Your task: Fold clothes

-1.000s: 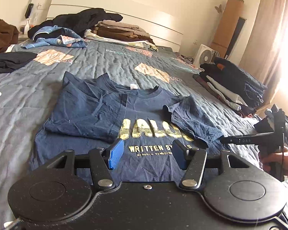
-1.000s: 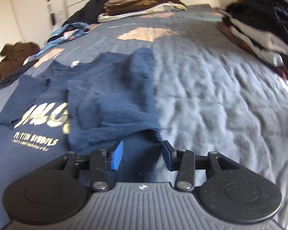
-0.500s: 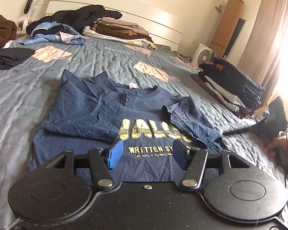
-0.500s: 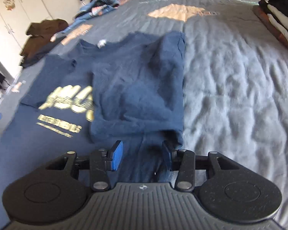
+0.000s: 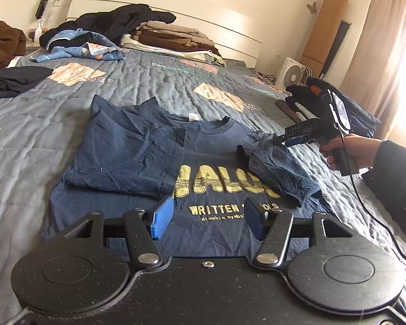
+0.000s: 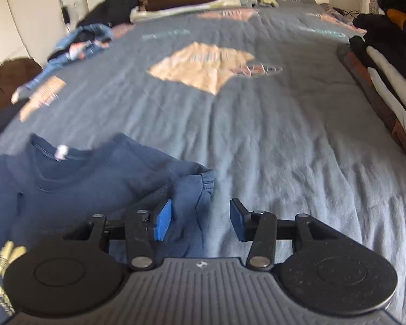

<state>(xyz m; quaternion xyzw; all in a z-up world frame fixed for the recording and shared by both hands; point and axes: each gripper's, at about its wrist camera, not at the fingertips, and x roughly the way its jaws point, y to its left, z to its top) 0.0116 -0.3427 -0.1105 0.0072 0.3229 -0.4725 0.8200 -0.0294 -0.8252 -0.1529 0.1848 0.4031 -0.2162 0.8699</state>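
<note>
A navy T-shirt [image 5: 213, 159] with yellow lettering lies flat on the grey-blue quilt [image 5: 149, 81], both sleeves folded inward over the chest. My left gripper [image 5: 205, 216] is open and empty, hovering over the shirt's lower front. My right gripper [image 6: 200, 220] is open and empty at the shirt's right shoulder, its left finger over the folded sleeve [image 6: 192, 189]. In the left wrist view the right gripper [image 5: 287, 139] sits at the shirt's right shoulder, held by a hand.
A stack of folded dark clothes [image 5: 338, 108] lies at the bed's right edge. Folded brown and beige clothes [image 5: 173, 38] and loose garments [image 5: 81, 46] lie by the headboard. A dark garment [image 5: 10, 81] lies far left. A white fan [image 5: 292, 74] stands beyond the bed.
My right gripper has moved from the folded sleeve's lower hem up to the shirt's right shoulder and opened wider. My left gripper has stayed over the shirt's lower front.
</note>
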